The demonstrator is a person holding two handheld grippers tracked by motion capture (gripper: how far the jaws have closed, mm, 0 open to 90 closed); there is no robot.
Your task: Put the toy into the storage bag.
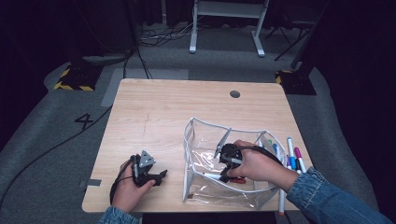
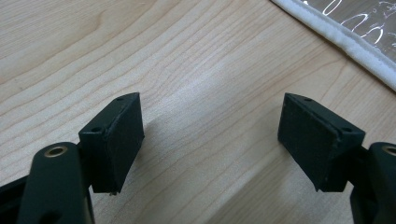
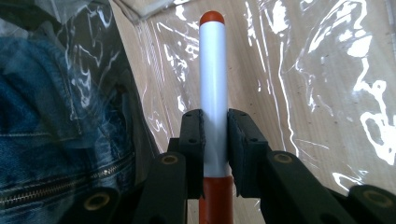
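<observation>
On the left side of the wooden table point(image 1: 154, 112), the left gripper point(image 1: 152, 176) rests near the front edge in the person's left hand point(image 1: 127, 189). Its jaws stand wide apart with nothing between them, just bare wood under them, as the left gripper view shows. The white edge of the clear bag point(image 2: 348, 44) is off to one side there.

In the middle sits the clear bag point(image 1: 205, 135), open at the top, with a white rim. The right gripper point(image 1: 227, 169) is down inside it, held by the right hand point(image 1: 257, 165). Its jaws are squeezed tight on a red marker point(image 3: 213, 93). The marker has a white body and a red cap and end. It points along the jaws, low over the bag's see-through bottom.

On the right, more markers point(image 1: 293, 158) lie on the table just beside the bag, in blue, green and pink.

The step in hand looks like putting the red marker into the bag. Next, the marker probably needs to go flat on the bottom, and then the jaws should let go. After that the right gripper has to come up out of the bag without snagging the soft plastic, and go for another marker.
</observation>
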